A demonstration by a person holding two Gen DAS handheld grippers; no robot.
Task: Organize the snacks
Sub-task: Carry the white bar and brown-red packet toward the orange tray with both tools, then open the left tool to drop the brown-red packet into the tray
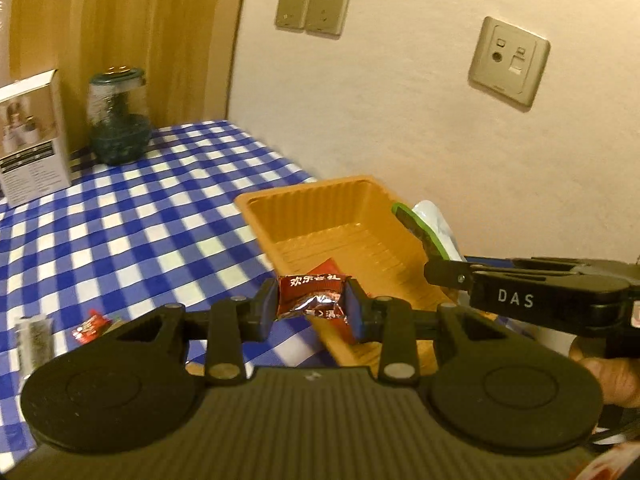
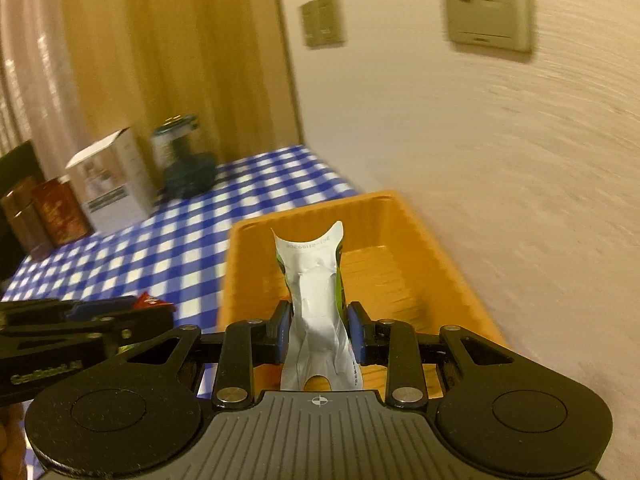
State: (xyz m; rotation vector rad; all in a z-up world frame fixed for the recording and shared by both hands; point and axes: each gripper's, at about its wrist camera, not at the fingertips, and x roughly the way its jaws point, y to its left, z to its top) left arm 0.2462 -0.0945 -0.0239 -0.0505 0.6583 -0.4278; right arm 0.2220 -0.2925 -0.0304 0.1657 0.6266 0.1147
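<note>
Two hand-held grippers hover over an orange plastic tray (image 1: 320, 216) on a blue-and-white checked tablecloth (image 1: 132, 208), beside a cream wall. The left gripper (image 1: 311, 306) is clamped on a small red snack packet (image 1: 311, 296) printed with white Chinese characters, held above the tray's near edge. The right gripper (image 2: 316, 330), whose arm carries the letters "DAS" in the left wrist view, pinches a white-and-green snack pouch (image 2: 316, 280) upright over the tray; a printed code along the pouch's top edge is too small to read. Another red packet (image 1: 90, 326) lies on the cloth. A white carton (image 1: 34, 136) and a glass jar (image 1: 118, 116) stand at the back; wall sockets (image 1: 312, 10) sit above.
</note>
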